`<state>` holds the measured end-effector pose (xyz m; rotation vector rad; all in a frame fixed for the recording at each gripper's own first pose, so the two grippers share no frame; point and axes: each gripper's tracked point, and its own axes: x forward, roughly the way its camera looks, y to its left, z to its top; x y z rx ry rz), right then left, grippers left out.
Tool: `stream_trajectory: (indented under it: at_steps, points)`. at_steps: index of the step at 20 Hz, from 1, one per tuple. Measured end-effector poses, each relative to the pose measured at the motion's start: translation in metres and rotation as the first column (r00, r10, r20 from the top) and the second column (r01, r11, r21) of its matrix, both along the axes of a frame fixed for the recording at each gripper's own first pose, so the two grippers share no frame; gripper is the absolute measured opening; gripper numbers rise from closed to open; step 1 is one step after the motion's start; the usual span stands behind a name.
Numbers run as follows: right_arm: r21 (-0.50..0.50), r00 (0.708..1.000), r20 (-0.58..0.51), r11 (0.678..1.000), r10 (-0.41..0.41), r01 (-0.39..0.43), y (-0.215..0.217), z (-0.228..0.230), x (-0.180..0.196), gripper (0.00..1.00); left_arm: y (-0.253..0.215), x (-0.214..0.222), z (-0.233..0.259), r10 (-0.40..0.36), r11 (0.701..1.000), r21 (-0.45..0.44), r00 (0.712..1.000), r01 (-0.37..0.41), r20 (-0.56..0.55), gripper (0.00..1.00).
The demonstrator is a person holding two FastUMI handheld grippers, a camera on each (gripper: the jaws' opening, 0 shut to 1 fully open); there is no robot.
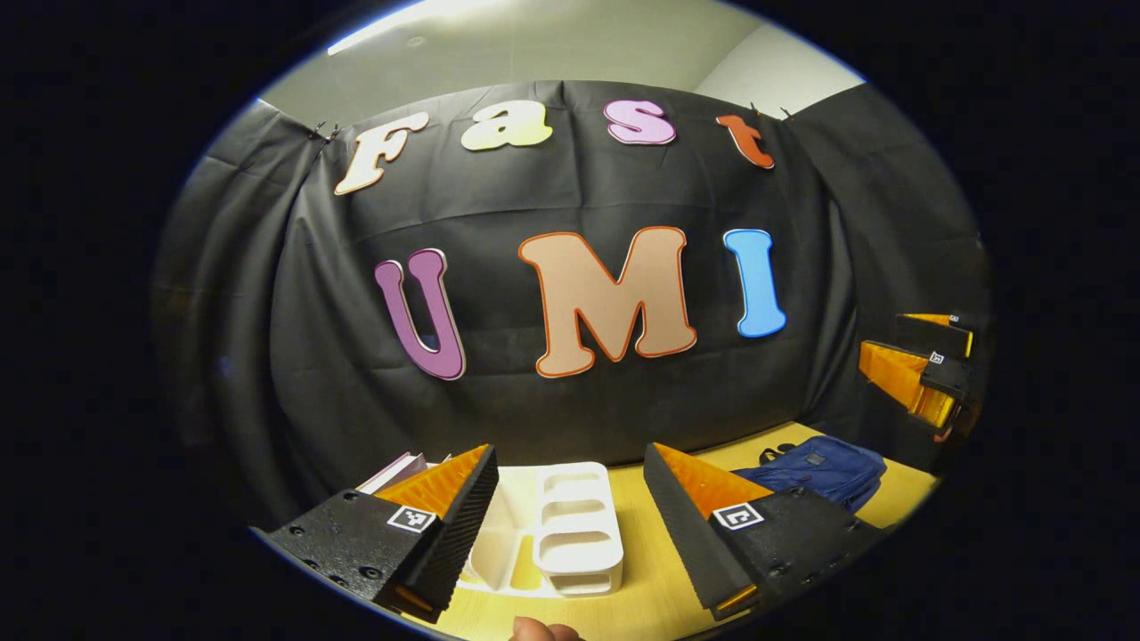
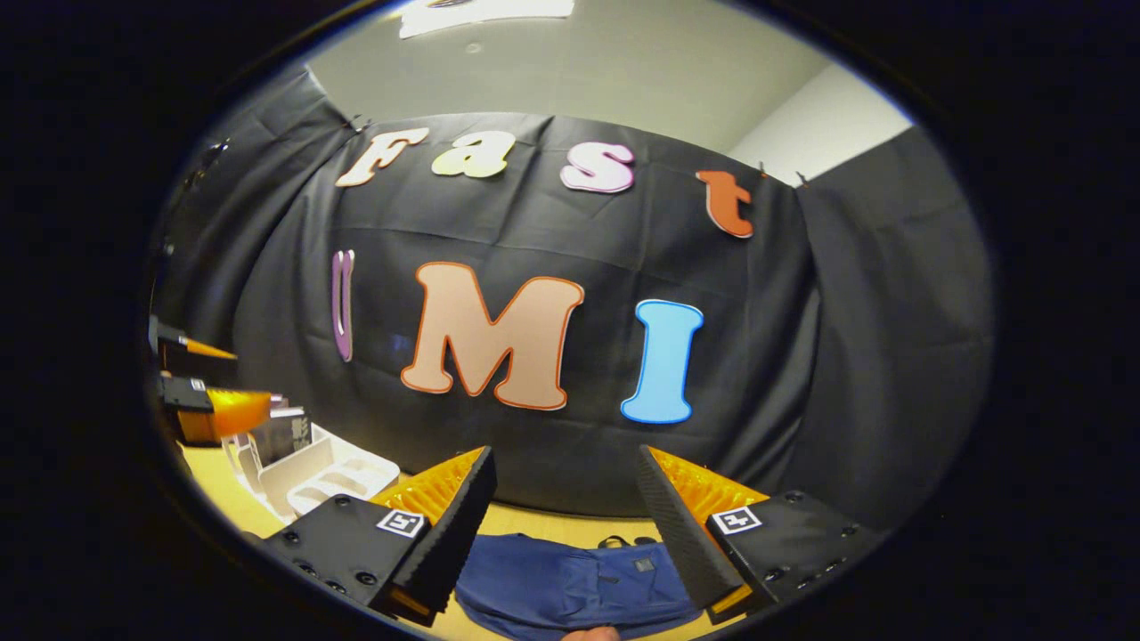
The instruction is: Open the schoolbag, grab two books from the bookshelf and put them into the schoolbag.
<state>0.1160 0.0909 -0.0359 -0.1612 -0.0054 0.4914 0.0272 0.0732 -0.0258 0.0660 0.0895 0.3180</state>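
Note:
A blue schoolbag (image 2: 579, 583) lies flat on the wooden table, straight under my right gripper (image 2: 565, 516), which hangs open above it with nothing between its fingers. In the left gripper view the schoolbag (image 1: 824, 469) sits at the right. My left gripper (image 1: 570, 512) is open over a white plastic bookshelf (image 1: 570, 530). Books (image 1: 396, 470) lean at the bookshelf's left end, mostly hidden behind my left finger. From the right gripper view the bookshelf (image 2: 325, 472) stands at the left with a dark book (image 2: 280, 434) upright in it. The bag's zip state is not clear.
The wooden table (image 1: 637, 570) carries both bookshelf and bag, backed closely by the black cloth wall. The right gripper (image 1: 922, 369) shows far right in the left gripper view; the left gripper (image 2: 209, 401) shows far left in the right gripper view. A fingertip (image 1: 539, 630) peeks in below.

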Motion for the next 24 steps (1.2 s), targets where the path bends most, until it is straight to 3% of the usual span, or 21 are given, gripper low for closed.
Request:
stream_trajectory:
  at_steps: [1, 2, 5, 6, 9, 10, 11, 12, 13, 15, 17, 18, 22, 24]
  points:
    - [-0.068, 0.999, 0.011, 0.997, 0.037, -0.036, 0.000, -0.010, 0.003, 0.99, 0.004, -0.003, -0.001, 0.011, 1.000, 0.000, 1.000, -0.011, -0.005, 0.96]
    - [-0.137, 0.996, 0.023, 0.988, 0.081, -0.077, 0.003, -0.021, 0.005, 1.00, 0.009, -0.006, -0.002, 0.029, 1.000, -0.006, 1.000, -0.029, -0.011, 1.00]
    - [-0.422, 0.971, 0.024, 0.883, 0.238, -0.206, 0.012, -0.081, 0.001, 0.99, 0.025, -0.018, -0.011, 0.092, 0.996, -0.012, 0.995, -0.093, -0.040, 0.96]
    - [-0.499, 0.956, 0.016, 0.831, 0.292, -0.246, 0.016, -0.103, -0.004, 0.99, 0.028, -0.022, -0.013, 0.115, 0.993, -0.016, 0.992, -0.116, -0.046, 0.96]
    - [-0.704, 0.889, -0.064, 0.611, 0.454, -0.362, 0.037, -0.191, -0.021, 0.92, 0.038, -0.036, -0.018, 0.176, 0.984, -0.022, 0.982, -0.178, -0.066, 1.00]
    - [-0.751, 0.869, -0.094, 0.538, 0.487, -0.382, 0.041, -0.218, -0.025, 0.97, 0.041, -0.040, -0.018, 0.192, 0.981, -0.020, 0.979, -0.194, -0.070, 0.96]
    - [-0.778, 0.849, -0.130, 0.478, 0.511, -0.407, 0.044, -0.241, -0.026, 0.92, 0.045, -0.045, -0.017, 0.211, 0.977, -0.015, 0.975, -0.213, -0.072, 0.96]
    - [-0.802, 0.838, -0.169, 0.422, 0.519, -0.423, 0.044, -0.261, -0.026, 0.97, 0.049, -0.049, -0.017, 0.229, 0.973, -0.011, 0.971, -0.230, -0.072, 0.96]
    - [-0.816, 0.829, -0.200, 0.379, 0.523, -0.436, 0.042, -0.279, -0.026, 0.87, 0.053, -0.055, -0.016, 0.247, 0.969, -0.008, 0.966, -0.248, -0.073, 0.96]
    - [-0.842, 0.816, -0.245, 0.303, 0.524, -0.447, 0.034, -0.306, -0.029, 0.87, 0.061, -0.062, -0.017, 0.280, 0.960, -0.009, 0.957, -0.281, -0.077, 0.96]
    - [-0.859, 0.815, -0.254, 0.265, 0.520, -0.437, 0.033, -0.315, -0.025, 0.87, 0.067, -0.071, -0.020, 0.308, 0.950, -0.012, 0.947, -0.311, -0.090, 1.00]
    - [-0.862, 0.817, -0.241, 0.271, 0.523, -0.428, 0.037, -0.314, -0.023, 0.87, 0.069, -0.074, -0.020, 0.318, 0.947, -0.016, 0.944, -0.320, -0.092, 0.96]
    - [-0.865, 0.834, -0.215, 0.298, 0.508, -0.404, 0.039, -0.313, -0.031, 0.86, 0.073, -0.080, -0.022, 0.341, 0.938, -0.031, 0.935, -0.345, -0.098, 0.96]
    - [-0.866, 0.838, -0.267, 0.264, 0.477, -0.426, 0.032, -0.320, -0.031, 0.81, 0.073, -0.080, -0.025, 0.342, 0.936, -0.047, 0.934, -0.348, -0.104, 0.96]
